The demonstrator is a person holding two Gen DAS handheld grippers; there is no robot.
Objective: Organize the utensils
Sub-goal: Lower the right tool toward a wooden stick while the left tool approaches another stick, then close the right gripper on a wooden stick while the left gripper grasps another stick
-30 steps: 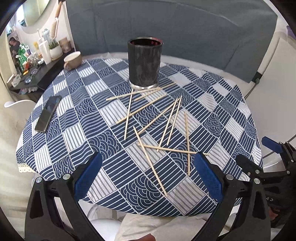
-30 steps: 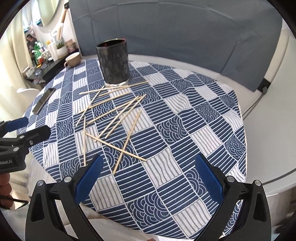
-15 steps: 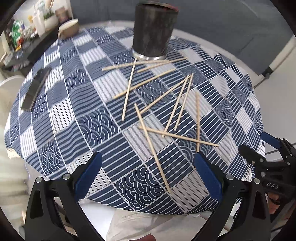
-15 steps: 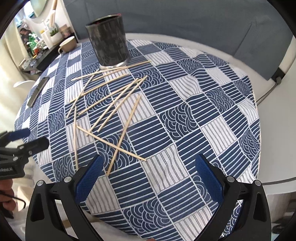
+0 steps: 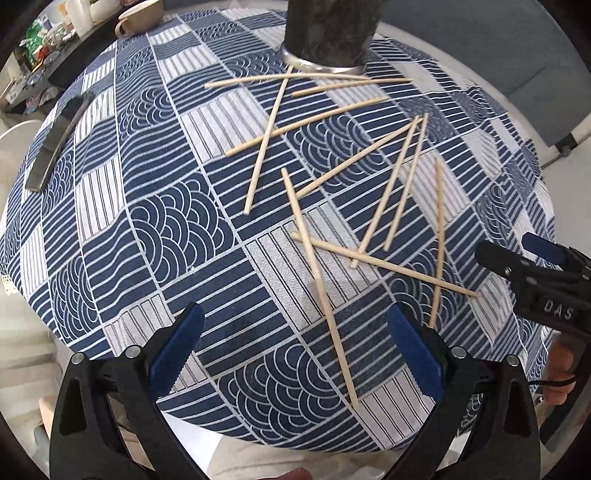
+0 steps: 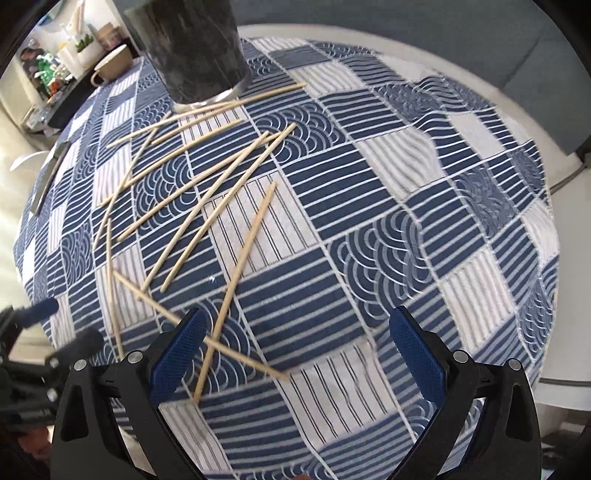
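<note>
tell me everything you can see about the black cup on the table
The cup is a dark cylinder with a mottled, marbled-looking surface and a shiny metallic ring at its base. It stands upright at the far side of the cloth, its top cut off in both views, so what it holds cannot be seen. Several chopsticks lie scattered in front of it; two or three reach its base and may touch it. Neither tool is near it.
</note>
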